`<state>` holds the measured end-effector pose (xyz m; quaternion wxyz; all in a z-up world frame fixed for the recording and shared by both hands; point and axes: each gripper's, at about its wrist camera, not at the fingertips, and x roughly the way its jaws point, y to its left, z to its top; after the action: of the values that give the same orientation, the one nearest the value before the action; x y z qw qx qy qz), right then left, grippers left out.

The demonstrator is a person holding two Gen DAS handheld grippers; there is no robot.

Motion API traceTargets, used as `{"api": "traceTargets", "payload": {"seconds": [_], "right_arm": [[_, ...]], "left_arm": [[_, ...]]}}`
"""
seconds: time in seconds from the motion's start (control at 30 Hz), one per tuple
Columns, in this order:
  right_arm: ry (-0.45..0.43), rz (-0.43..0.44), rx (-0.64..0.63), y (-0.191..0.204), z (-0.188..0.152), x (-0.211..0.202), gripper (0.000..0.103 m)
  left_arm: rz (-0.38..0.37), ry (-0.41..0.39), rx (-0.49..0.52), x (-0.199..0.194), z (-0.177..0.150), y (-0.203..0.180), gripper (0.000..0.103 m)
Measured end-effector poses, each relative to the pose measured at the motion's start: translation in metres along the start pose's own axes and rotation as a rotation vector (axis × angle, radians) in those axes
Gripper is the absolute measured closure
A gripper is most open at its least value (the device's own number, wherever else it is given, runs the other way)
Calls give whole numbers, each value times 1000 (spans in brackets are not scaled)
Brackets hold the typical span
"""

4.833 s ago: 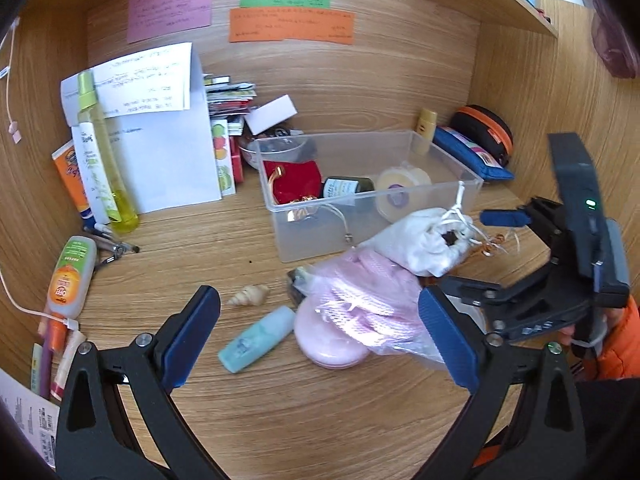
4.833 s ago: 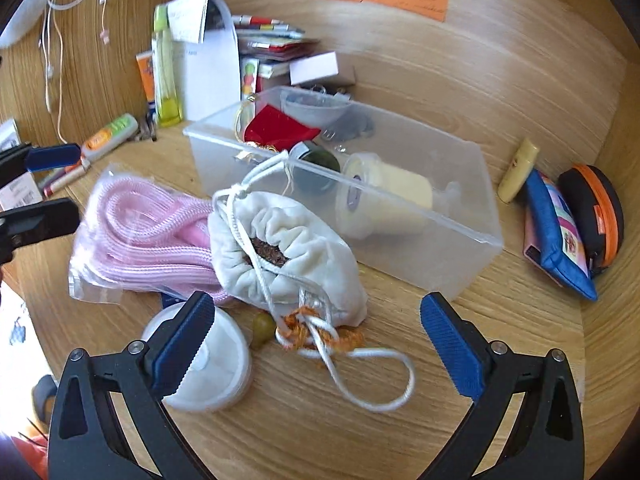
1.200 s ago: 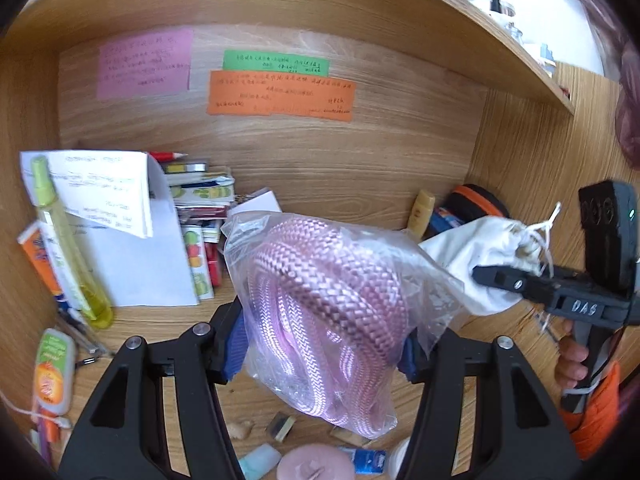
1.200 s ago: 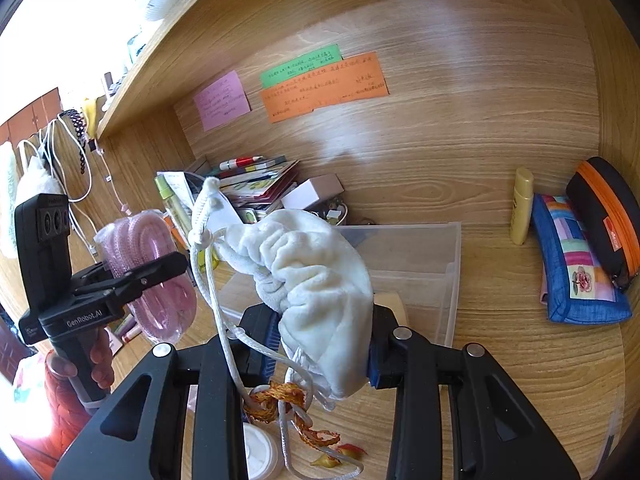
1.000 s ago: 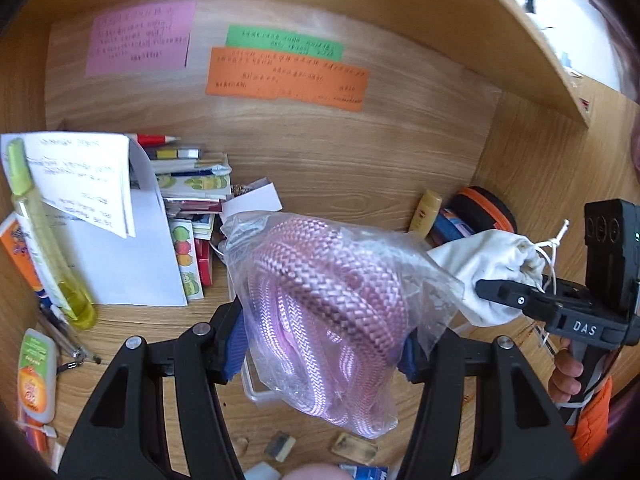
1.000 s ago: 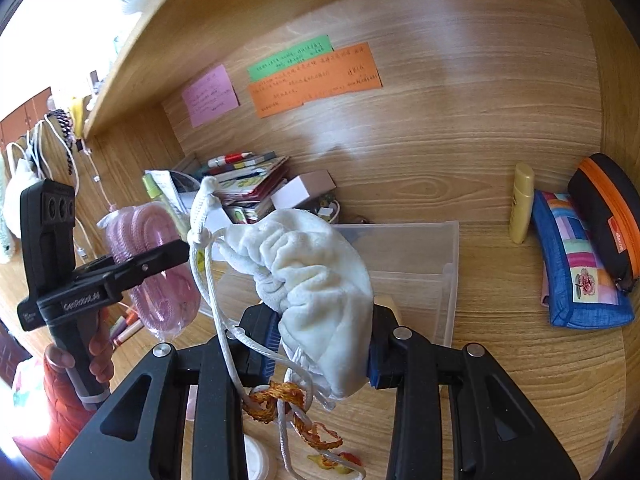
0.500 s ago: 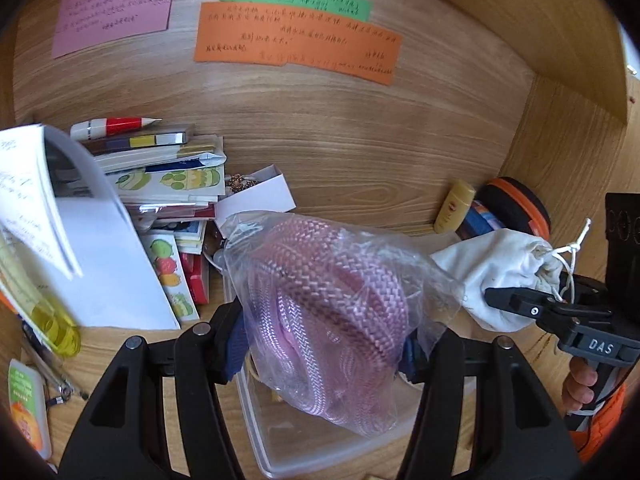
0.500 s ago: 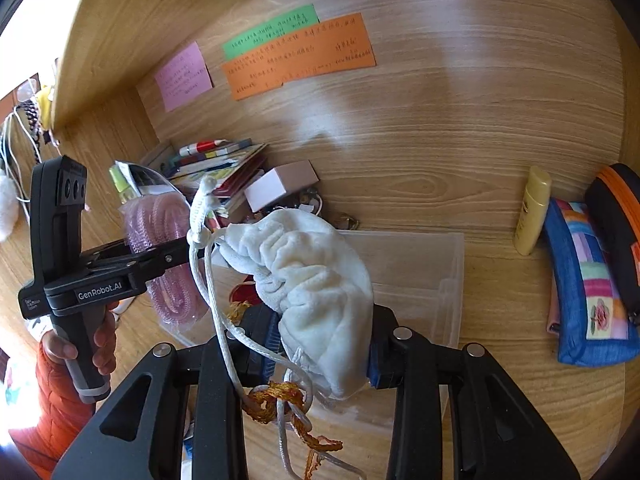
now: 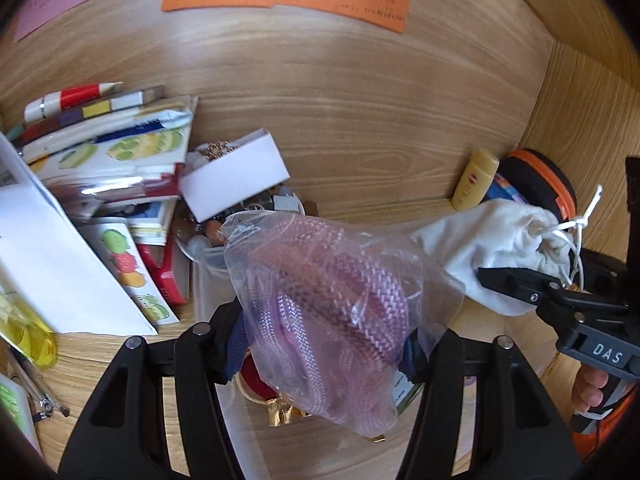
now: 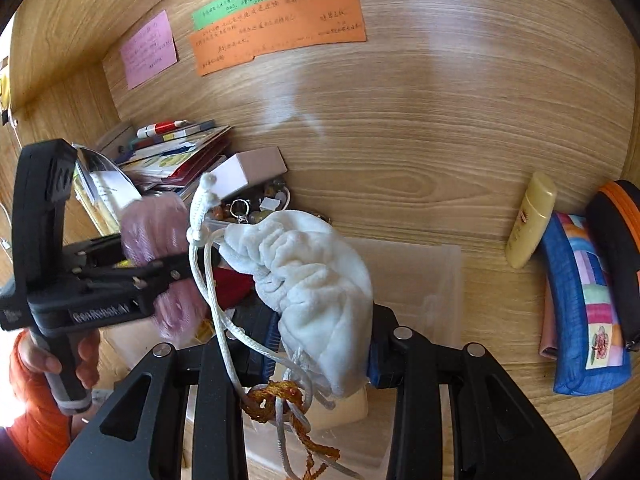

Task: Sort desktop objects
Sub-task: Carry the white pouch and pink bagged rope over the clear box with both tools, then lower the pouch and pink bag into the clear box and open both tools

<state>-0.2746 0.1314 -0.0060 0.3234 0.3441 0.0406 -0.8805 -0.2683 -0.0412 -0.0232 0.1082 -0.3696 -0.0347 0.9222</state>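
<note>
Nearest, the left tongs (image 9: 324,344) clench a bagged pink rope (image 9: 320,304); the right tongs (image 10: 320,344) grip a white drawstring pouch (image 10: 316,276). Both hang over the clear bin (image 10: 436,280) toward the worktop's back edge. Released carelessly, the pouch's dangling cord (image 10: 224,320) might snag the tongs, dragging it out.
</note>
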Motion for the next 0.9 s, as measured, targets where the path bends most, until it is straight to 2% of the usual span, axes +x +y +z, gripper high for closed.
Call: {"api": "traceTargets", "payload": {"seconds": [0.3, 0.43, 0.53, 0.6, 0.67, 0.77, 0.87, 0.9], "right_arm": [[15, -44, -112, 23, -9, 9, 67], [18, -64, -138, 27, -13, 12, 64], [26, -78, -142, 28, -14, 17, 55], [38, -98, -146, 28, -15, 20, 41], [54, -102, -139, 28, -16, 24, 34], [63, -91, -129, 27, -16, 24, 32], [70, -69, -110, 25, -15, 21, 20], [71, -62, -101, 24, -14, 20, 20]], "left_arm": [[-8, 15, -2, 1, -2, 1, 41], [-7, 3, -6, -2, -3, 1, 31], [15, -9, 24, -3, -4, -3, 30], [30, -10, 38, -3, -5, -5, 28], [31, -9, 38, -3, -5, -5, 25], [33, -5, 31, -5, -5, -4, 23], [40, -10, 25, -9, -4, -4, 22], [40, -13, 23, -11, -3, -4, 21]]}}
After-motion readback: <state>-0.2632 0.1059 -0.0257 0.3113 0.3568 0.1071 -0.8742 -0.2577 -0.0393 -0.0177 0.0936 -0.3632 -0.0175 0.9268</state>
